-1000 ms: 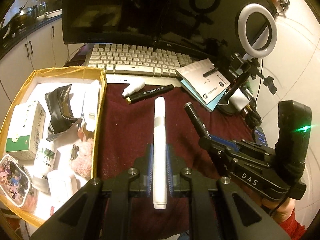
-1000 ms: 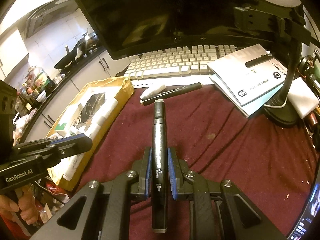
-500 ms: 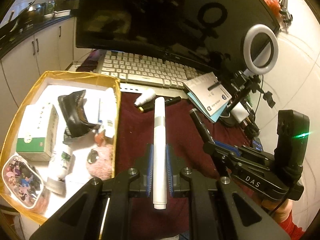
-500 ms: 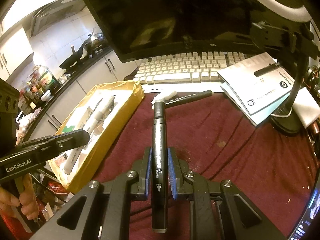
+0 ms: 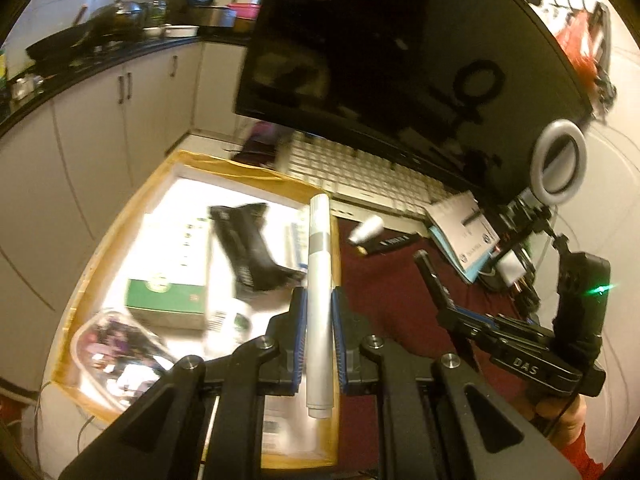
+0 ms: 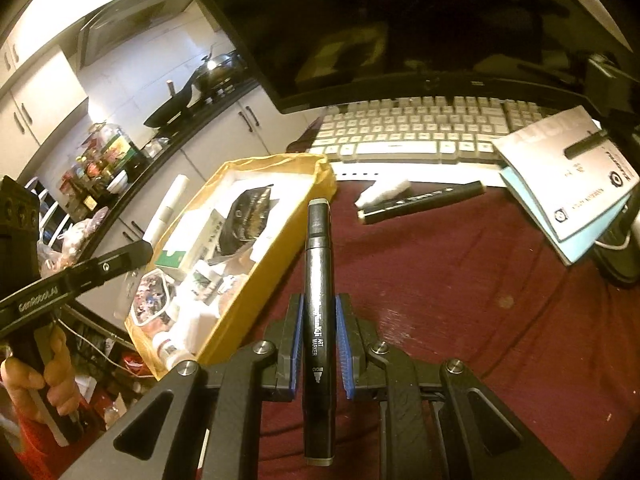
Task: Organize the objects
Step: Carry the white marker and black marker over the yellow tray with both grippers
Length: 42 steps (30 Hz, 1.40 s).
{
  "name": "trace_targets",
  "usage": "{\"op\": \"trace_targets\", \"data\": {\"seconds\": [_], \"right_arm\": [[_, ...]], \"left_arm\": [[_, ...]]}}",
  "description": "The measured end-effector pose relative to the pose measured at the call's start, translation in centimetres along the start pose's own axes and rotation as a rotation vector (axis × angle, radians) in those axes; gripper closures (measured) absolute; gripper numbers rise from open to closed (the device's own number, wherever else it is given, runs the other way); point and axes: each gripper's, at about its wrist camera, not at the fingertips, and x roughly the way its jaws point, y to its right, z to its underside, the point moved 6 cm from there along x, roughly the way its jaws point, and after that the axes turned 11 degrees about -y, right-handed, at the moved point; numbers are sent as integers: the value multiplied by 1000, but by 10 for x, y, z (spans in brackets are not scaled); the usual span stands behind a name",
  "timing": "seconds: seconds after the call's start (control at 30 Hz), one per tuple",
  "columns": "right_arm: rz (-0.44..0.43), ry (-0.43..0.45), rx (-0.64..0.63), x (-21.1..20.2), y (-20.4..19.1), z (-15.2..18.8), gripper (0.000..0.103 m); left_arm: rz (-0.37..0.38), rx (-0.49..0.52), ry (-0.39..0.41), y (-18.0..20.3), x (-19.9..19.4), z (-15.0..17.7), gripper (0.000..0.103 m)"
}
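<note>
My left gripper (image 5: 318, 304) is shut on a white marker (image 5: 319, 280) and holds it above the right rim of the yellow box (image 5: 120, 224). The box is full of small items. My right gripper (image 6: 318, 312) is shut on a black art marker (image 6: 318, 280) above the maroon cloth (image 6: 460, 300), just right of the box (image 6: 280, 256). The left gripper with its white marker (image 6: 166, 208) shows at the left of the right wrist view. A black marker (image 6: 424, 200) and a white cap (image 6: 382, 192) lie on the cloth near the keyboard.
A monitor (image 5: 400, 60) and a white keyboard (image 6: 420, 132) stand at the back. A notebook (image 6: 568, 176) with a pen on it lies at the right, beside a ring light (image 5: 558, 162) and its stand. Kitchen cabinets (image 5: 100, 140) are at the left.
My left gripper has swung left with the white marker, from over the cloth to over the box's right rim. My right gripper has shifted slightly left toward the box, still holding the black marker.
</note>
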Motion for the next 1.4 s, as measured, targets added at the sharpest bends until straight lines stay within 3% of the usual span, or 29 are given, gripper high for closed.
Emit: {"op": "trace_targets", "data": {"seconds": [0.47, 0.63, 0.9, 1.1, 1.4], "right_arm": [[-30, -54, -26, 18, -22, -10, 86], [-29, -53, -40, 16, -27, -16, 86], [-45, -68, -58, 28, -41, -26, 86], [-99, -99, -23, 46, -52, -45, 86], [-155, -159, 82, 92, -59, -86, 86]], "left_arm": [[-50, -72, -25, -51, -2, -16, 91], [-98, -84, -11, -70, -10, -25, 91], [-225, -122, -81, -126, 15, -30, 91], [-263, -144, -117, -154, 31, -27, 91], [-265, -135, -137, -159, 42, -26, 91]]}}
